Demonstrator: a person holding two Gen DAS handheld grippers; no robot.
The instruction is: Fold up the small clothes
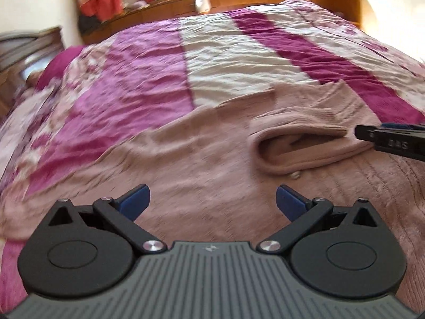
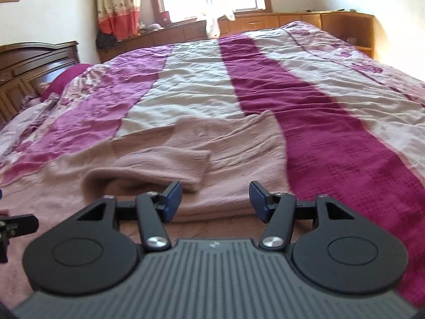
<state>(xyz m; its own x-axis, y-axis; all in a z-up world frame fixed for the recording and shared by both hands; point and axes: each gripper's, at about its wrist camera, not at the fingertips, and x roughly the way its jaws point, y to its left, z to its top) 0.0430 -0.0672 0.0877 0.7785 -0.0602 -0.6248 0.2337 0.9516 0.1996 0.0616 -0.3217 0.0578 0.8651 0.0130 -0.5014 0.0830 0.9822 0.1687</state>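
Both the left gripper (image 1: 213, 199) and right gripper (image 2: 215, 199) hover wide-fingered over the pink knit sweater (image 1: 202, 156) on the bed (image 2: 332, 122), apparently mid-fold, needing an edge pinched next.

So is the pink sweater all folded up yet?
Not yet. The pink sweater lies mostly spread on the bedspread, with only one sleeve folded over its body. Both grippers hover open above it.

Striped bedspread (image 2: 265, 85) (magenta, white), wooden headboard (image 2: 32, 61), curtain (image 2: 117, 5).
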